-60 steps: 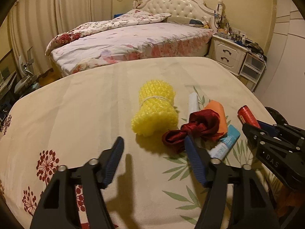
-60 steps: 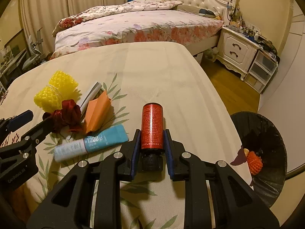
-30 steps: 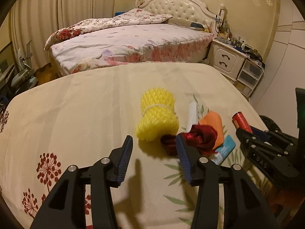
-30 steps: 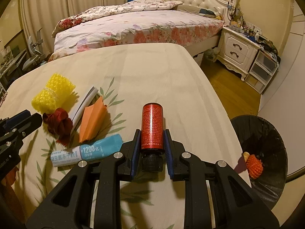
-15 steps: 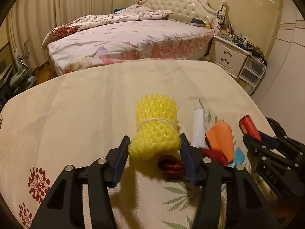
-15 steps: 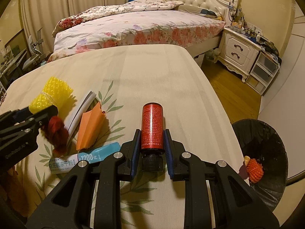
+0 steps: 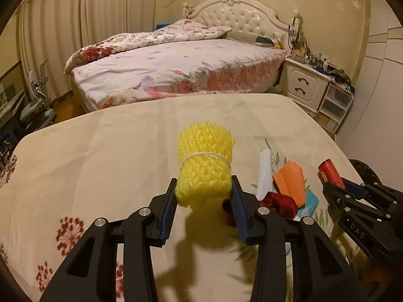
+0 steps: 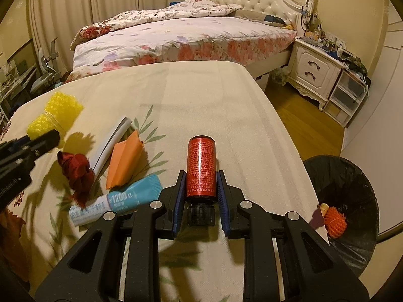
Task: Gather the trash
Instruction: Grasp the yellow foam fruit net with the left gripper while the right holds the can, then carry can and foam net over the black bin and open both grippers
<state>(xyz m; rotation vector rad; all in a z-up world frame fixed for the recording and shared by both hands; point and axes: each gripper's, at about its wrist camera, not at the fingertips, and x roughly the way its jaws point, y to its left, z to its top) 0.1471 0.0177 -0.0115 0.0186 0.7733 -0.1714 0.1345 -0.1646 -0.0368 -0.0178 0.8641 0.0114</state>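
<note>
My left gripper is shut on a yellow foam net bundle and holds it a little above the cloth-covered table; the bundle also shows in the right wrist view. My right gripper is shut on a red cylindrical bottle, cap toward me. On the table lie a dark red ribbon bow, a white strip, an orange folded paper and a blue-white packet.
A black-lined trash bin stands on the floor off the table's right edge, with an orange foam net inside. A bed and a white nightstand stand beyond the table.
My left gripper moved forward around the yellow bundle, shut on it and lifted it off the cloth. My right gripper has kept the red bottle and hardly moved.
</note>
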